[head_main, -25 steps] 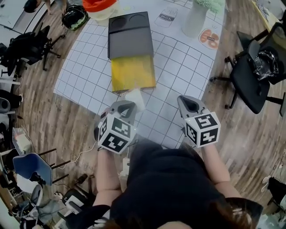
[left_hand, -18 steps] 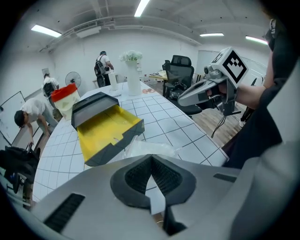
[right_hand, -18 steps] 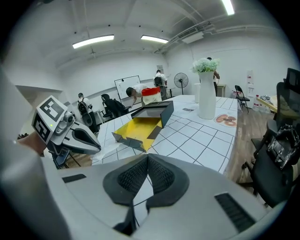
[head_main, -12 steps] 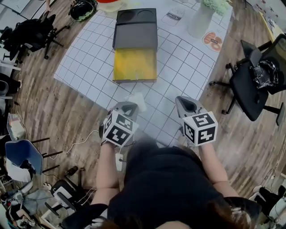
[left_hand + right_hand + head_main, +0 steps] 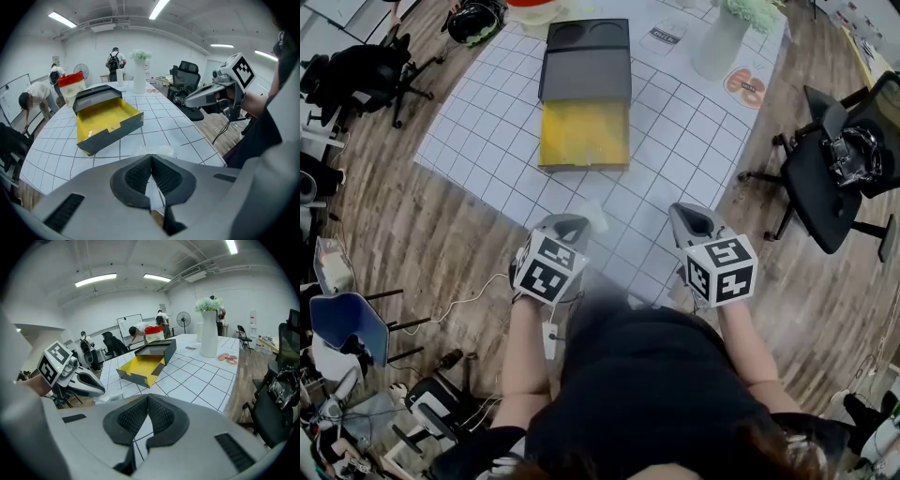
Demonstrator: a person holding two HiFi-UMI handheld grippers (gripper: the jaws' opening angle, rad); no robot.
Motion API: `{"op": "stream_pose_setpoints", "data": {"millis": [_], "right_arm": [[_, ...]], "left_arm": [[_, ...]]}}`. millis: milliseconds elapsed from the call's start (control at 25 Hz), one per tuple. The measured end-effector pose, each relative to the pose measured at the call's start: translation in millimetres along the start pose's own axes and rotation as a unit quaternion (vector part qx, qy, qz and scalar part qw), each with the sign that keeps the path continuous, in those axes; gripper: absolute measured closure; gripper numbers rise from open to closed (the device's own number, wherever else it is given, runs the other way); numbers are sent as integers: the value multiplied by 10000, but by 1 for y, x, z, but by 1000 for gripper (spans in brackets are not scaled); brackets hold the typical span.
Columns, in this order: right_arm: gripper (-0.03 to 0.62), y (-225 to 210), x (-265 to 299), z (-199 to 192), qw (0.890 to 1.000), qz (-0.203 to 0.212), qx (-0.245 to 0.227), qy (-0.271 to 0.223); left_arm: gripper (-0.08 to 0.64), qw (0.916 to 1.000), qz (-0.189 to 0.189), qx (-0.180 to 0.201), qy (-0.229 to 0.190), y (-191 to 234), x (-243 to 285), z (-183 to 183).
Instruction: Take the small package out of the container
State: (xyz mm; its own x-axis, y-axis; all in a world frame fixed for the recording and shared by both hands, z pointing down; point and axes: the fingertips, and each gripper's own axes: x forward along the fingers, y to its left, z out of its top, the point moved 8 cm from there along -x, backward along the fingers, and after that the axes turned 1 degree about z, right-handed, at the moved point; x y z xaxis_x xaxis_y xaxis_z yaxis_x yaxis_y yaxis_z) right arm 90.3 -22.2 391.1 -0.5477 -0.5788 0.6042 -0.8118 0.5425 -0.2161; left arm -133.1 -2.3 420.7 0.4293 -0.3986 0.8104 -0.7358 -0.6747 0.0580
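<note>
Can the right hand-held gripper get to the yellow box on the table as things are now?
Probably yes: only bare gridded table lies between the right hand-held gripper and the yellow box, and the left hand-held gripper, holding the small package, is off to one side.

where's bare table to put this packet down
Bare mat lies between the box and the left gripper and right gripper, and wider to the box's right, below the vase. The strip left of the box is free too. The far end is crowded: lid, vase, red tub.
</note>
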Motion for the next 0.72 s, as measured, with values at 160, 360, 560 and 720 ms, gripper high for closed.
{"op": "stream_pose_setpoints", "data": {"millis": [160, 360, 560, 720], "right_arm": [[577, 2, -1, 0, 10000, -5, 6, -19], [577, 2, -2, 1, 10000, -32, 8, -43], [577, 2, 0, 4, 10000, -47, 8, -54], [577, 3, 2, 7, 10000, -34, -45, -43]], "left_arm": [[534, 10000, 29, -4, 31, 0, -2, -1], [534, 10000, 44, 39, -11, 1, -8, 3], [535, 9998, 72, 106, -135, 4, -13, 12], [535, 9997, 123, 122, -152, 7, -15, 15]]}}
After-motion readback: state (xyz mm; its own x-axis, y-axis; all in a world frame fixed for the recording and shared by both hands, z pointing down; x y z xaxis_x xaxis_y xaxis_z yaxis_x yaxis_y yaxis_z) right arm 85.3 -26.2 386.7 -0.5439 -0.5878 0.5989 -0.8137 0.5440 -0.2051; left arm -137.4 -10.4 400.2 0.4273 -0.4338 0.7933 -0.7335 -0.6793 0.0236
